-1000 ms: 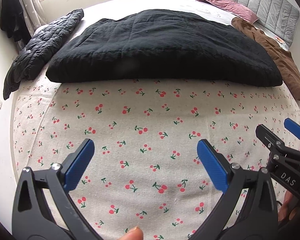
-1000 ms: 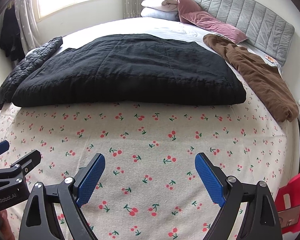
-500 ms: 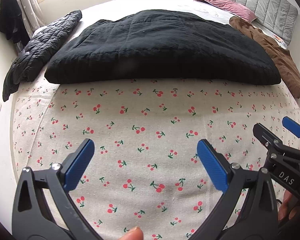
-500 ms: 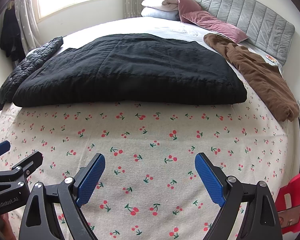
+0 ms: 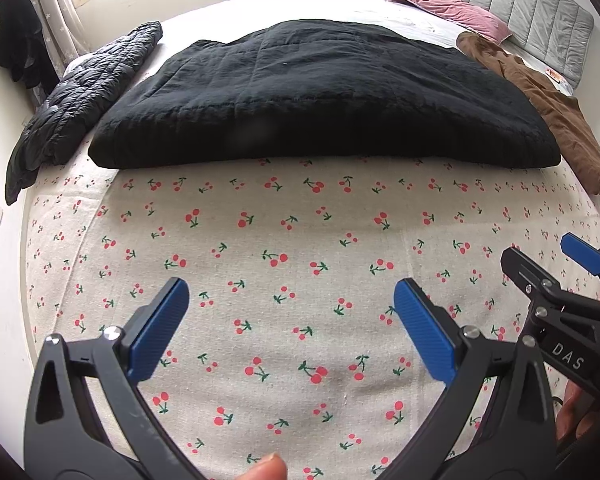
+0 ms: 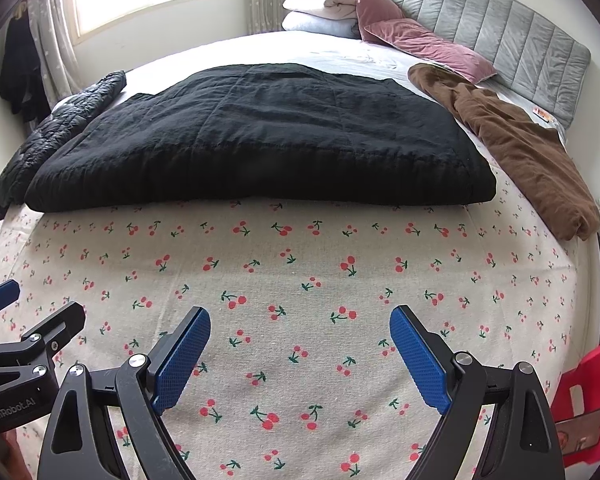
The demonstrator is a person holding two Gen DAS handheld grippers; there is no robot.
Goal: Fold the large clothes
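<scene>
A large black padded garment (image 5: 320, 96) lies folded flat across the middle of the bed; it also shows in the right wrist view (image 6: 260, 140). My left gripper (image 5: 292, 292) is open and empty, above the cherry-print sheet (image 5: 300, 240), well short of the garment's near edge. My right gripper (image 6: 300, 318) is open and empty too, beside the left one over the same sheet (image 6: 300, 264). Each gripper shows at the edge of the other's view.
A black quilted jacket (image 5: 80, 100) lies along the bed's left side. A brown garment (image 6: 516, 148) lies along the right side. Pink and white pillows (image 6: 380, 20) and a grey headboard (image 6: 500, 36) are at the far end. A red object (image 6: 584, 400) stands at the lower right.
Both grippers have drawn back slightly and tilted up; the garment sits a little higher in both views. Both stay open.
</scene>
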